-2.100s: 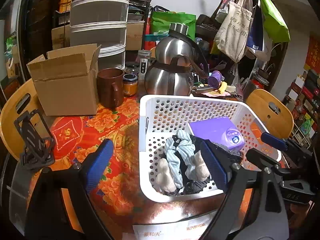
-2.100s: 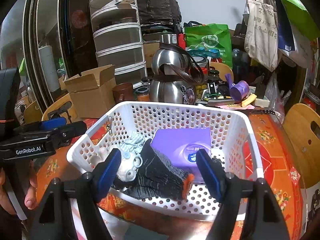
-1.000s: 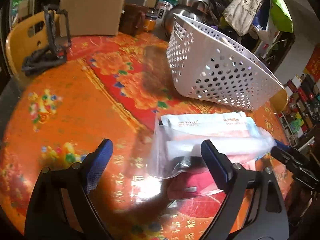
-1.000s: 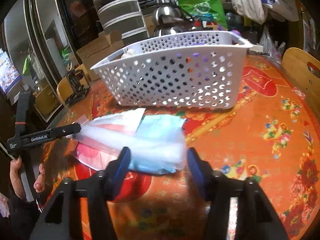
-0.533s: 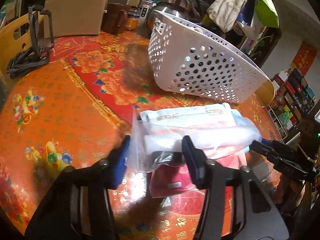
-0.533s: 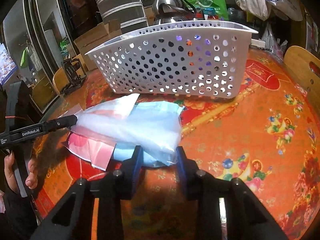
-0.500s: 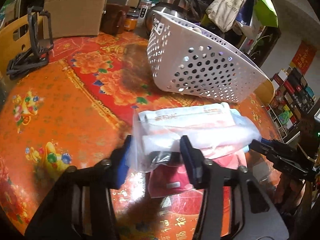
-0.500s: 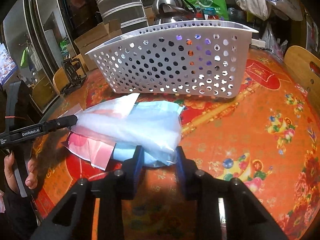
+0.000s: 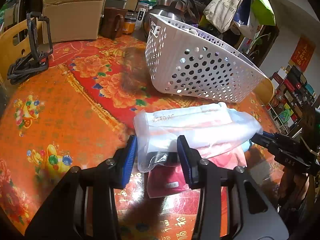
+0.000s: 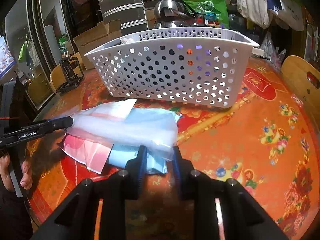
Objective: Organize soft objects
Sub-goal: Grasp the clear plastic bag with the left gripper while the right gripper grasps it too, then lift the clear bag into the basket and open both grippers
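On left gripper (image 10: pixel 66 123), "GenRobot.AI" lettering

The perforated basket (image 10: pixel 172 66) stands on the table (image 10: pixel 250 140), kettle (image 10: pixel 170 16) behind it. Before it lies a plastic bag (image 10: pixel 124 126), held between left gripper (image 9: pixel 157 155) and right gripper (image 10: pixel 158 160).

Two matte black hand-held grippers, angular frames studded with round silver screws. Left hand-held gripper (image 9: pixel 157 150) tipped with ribbed blue pads (image 9: pixel 130 156); same blue pads on right hand-held gripper (image 10: pixel 158 160). White "GenRobot.AI" lettering along the left unit's slim black finger. Bare-skinned left hand (image 10: pixel 12 170) around a grey-and-black handle, thin red line across its upper part.
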`<state>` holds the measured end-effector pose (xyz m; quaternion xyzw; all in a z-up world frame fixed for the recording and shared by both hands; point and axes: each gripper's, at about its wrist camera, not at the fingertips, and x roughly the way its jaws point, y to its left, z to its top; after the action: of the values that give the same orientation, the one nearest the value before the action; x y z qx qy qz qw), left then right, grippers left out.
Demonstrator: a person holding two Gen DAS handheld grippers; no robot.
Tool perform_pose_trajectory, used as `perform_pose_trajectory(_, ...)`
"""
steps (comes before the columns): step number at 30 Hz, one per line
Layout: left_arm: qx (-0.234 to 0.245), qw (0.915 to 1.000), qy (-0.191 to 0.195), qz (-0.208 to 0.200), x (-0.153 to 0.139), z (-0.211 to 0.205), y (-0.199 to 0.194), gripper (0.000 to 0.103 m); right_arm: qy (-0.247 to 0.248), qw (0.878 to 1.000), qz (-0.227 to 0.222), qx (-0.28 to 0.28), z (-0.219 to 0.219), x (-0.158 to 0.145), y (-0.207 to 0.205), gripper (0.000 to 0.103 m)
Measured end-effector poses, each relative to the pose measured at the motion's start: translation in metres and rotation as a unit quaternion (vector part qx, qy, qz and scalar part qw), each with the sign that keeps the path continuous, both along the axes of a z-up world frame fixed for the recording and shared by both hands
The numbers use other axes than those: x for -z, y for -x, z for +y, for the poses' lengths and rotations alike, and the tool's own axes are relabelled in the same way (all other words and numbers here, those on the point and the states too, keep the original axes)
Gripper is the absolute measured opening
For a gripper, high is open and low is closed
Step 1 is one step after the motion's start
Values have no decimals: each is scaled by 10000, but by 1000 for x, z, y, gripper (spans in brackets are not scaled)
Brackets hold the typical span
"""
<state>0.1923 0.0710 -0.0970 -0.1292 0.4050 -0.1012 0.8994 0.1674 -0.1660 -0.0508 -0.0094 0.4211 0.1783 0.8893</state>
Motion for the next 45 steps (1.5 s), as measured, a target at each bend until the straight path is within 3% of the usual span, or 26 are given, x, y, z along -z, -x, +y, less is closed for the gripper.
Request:
perform_pose_trajectory(4,-4,10000,20,1,0,0,0,39,-29,10000,-33,8,0,-4,-1,27)
perform_pose_trajectory(8,-6,10000,10,-11,0,0,0,39,-537,9985,-21,62,-9,-9,-1,38)
perform_pose_trajectory(12,-3,10000,18,-8,1,1,0,39,-565,9983,-100,93,-7,-14,-3,49)
perform_pose_trajectory(16,4,10000,12,-2,1,1,0,39,-550,9983,-163,84,0,-17,-6,49)
perform_pose_trajectory(22,23,9999,-152,-40,0,-4,2,37,-170,9997,-173,62,10,-10,-6,22)
perform_pose_trajectory(23,33,9998,-163,-51,0,-5,2,35,-116,9998,-162,45,11,-9,-5,13)
perform_pose_trajectory(25,-26,9996,-226,-147,-4,-4,5,27,17,9998,-199,80,12,-9,-5,10)
perform_pose_trajectory(26,-56,9995,-255,-196,-5,-3,7,19,7,9998,-196,83,12,-9,-5,4)
perform_pose_trajectory(27,-55,9995,-234,-229,-7,-2,8,14,-17,9998,-199,65,10,-10,-5,3)
perform_pose_trajectory(30,-51,9989,-301,-355,-12,-3,14,10,89,9994,-333,83,9,-13,0,2)
perform_pose_trajectory(45,-82,9953,-336,-901,-44,-4,50,8,11,9963,-855,45,-3,-46,28,2)
